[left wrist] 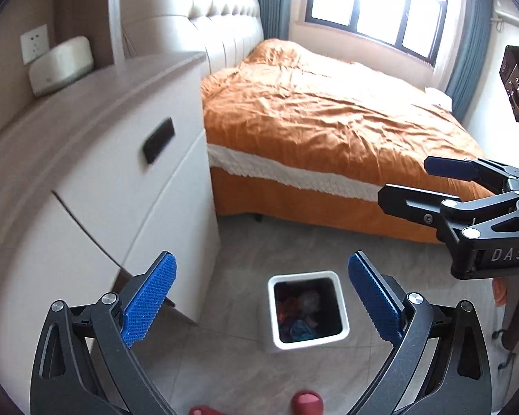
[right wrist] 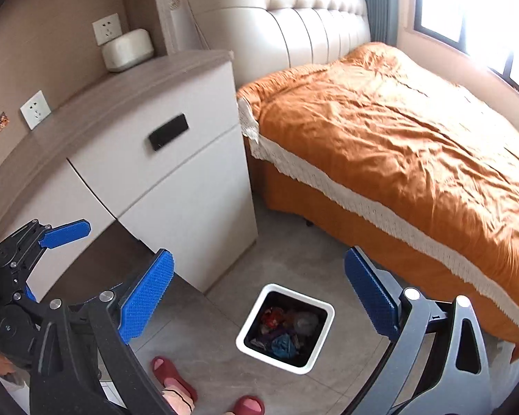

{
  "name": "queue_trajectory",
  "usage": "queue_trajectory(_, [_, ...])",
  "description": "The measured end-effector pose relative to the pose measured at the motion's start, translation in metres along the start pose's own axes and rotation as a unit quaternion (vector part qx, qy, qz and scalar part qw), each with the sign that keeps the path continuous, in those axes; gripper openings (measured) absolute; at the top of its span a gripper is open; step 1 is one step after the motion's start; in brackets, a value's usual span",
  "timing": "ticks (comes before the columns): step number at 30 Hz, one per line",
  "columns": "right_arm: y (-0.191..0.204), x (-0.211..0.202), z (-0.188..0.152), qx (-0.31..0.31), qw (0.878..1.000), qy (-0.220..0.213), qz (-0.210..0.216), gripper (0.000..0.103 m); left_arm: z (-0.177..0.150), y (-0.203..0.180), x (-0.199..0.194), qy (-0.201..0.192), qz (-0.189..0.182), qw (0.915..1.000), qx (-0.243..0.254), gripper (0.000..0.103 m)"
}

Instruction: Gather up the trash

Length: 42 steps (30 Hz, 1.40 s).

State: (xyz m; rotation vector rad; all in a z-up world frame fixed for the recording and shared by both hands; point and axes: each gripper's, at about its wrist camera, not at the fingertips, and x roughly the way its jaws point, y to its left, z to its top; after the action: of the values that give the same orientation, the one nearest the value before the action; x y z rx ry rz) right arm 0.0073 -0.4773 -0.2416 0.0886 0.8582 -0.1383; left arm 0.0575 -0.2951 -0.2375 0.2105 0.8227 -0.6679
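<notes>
A white square trash bin (left wrist: 342, 306) stands on the grey floor, holding several crumpled colourful wrappers (left wrist: 302, 314). It also shows in the right wrist view (right wrist: 247, 325) with the wrappers (right wrist: 283, 328) inside. My left gripper (left wrist: 261, 299) is open and empty, high above the bin. My right gripper (right wrist: 259, 297) is open and empty, also high above the bin. The right gripper appears at the right edge of the left wrist view (left wrist: 408, 181), open. The left gripper appears at the left edge of the right wrist view (right wrist: 57, 259), open.
A white cabinet (right wrist: 176, 180) with a grey top stands left of the bin. A white box (right wrist: 128, 50) sits on it by the wall. A bed with an orange cover (right wrist: 398, 145) is to the right. Red slippers (right wrist: 171, 377) are near the bin.
</notes>
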Motion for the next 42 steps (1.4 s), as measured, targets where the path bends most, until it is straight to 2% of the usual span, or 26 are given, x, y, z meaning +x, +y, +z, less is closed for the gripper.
queue_trajectory(3, [0.030,-0.021,0.029,-0.018,0.999,-0.024,0.022,0.098,0.014,0.016,-0.040,-0.024,0.021,0.9994,-0.013,0.098])
queue_trajectory(9, [0.094,-0.054,0.076,-0.057,0.994,-0.063,0.076,0.098,0.039,0.058,-0.110,-0.067,0.098,0.9920,-0.044,0.098])
queue_trajectory(15, [0.161,-0.065,0.119,-0.115,0.982,-0.089,0.120,0.098,0.050,0.115,-0.172,-0.099,0.156,0.9781,-0.095,0.098])
queue_trajectory(22, [0.225,-0.078,0.152,-0.129,0.967,-0.130,0.177,0.098,0.048,0.166,-0.233,-0.125,0.225,0.9571,-0.133,0.098])
queue_trajectory(32, [0.301,-0.090,0.170,-0.164,0.952,-0.152,0.207,0.098,0.036,0.215,-0.278,-0.140,0.273,0.9358,-0.174,0.098])
queue_trajectory(38, [0.335,-0.094,0.172,-0.177,0.949,-0.159,0.206,0.098,0.028,0.239,-0.295,-0.143,0.288,0.9295,-0.181,0.098])
queue_trajectory(42, [0.349,-0.097,0.173,-0.182,0.948,-0.165,0.202,0.098,0.023,0.252,-0.300,-0.145,0.282,0.9293,-0.189,0.098])
